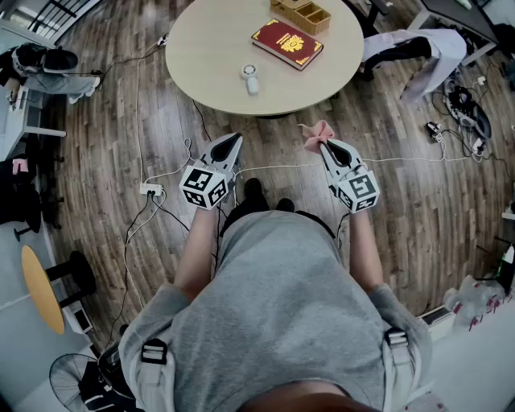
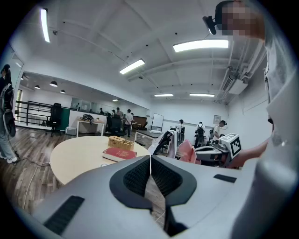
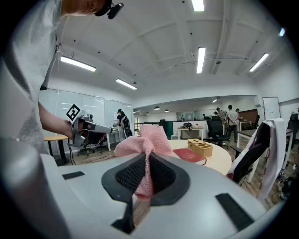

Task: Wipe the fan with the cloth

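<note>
A small white fan (image 1: 250, 79) lies on the round beige table (image 1: 209, 48), well ahead of both grippers. My right gripper (image 1: 326, 146) is shut on a pink cloth (image 1: 316, 134), which bunches up out of its tips; in the right gripper view the cloth (image 3: 145, 140) is pinched between the pads of the right gripper (image 3: 148, 161). My left gripper (image 1: 234, 142) is held level with it to the left, shut with nothing in it; the left gripper view shows the jaws of the left gripper (image 2: 150, 161) closed together. Both are over the floor, short of the table edge.
A red book (image 1: 287, 43) and a wooden box (image 1: 302, 14) sit on the far part of the table. Cables and a power strip (image 1: 150, 189) run over the wooden floor. A chair draped in white cloth (image 1: 420, 50) stands to the right. Several people are far off.
</note>
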Tool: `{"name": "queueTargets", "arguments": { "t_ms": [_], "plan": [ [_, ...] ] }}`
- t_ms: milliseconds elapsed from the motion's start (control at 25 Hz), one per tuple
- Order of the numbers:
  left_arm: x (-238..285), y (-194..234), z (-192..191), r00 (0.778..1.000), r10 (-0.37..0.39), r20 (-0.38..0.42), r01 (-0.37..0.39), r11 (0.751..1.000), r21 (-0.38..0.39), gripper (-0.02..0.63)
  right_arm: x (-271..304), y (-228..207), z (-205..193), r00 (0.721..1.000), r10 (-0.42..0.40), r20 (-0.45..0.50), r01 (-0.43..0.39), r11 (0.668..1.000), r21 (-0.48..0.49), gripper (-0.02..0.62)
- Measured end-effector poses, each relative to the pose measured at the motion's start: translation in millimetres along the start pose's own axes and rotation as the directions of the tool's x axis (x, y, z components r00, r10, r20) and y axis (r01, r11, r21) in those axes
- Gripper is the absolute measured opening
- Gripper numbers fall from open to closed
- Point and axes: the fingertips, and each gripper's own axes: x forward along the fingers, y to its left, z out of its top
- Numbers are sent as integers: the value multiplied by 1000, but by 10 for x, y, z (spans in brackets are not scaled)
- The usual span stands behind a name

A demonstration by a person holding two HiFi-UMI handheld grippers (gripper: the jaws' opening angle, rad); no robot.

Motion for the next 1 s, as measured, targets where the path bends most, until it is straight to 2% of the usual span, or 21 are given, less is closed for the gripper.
{"name": "queueTargets", "arguments": {
  "t_ms": [560,1000],
  "plan": [
    [117,-47,-15,1000,-7,-3,7,1000,-4,23,-16,-83,-25,1000,2,1,-2,1000,21,29],
    [150,-125,10,1000,-22,15,22,1000,3,25,-69,-95,-48,1000,3,-4,-3,1000,-2,28]
  ]
}}
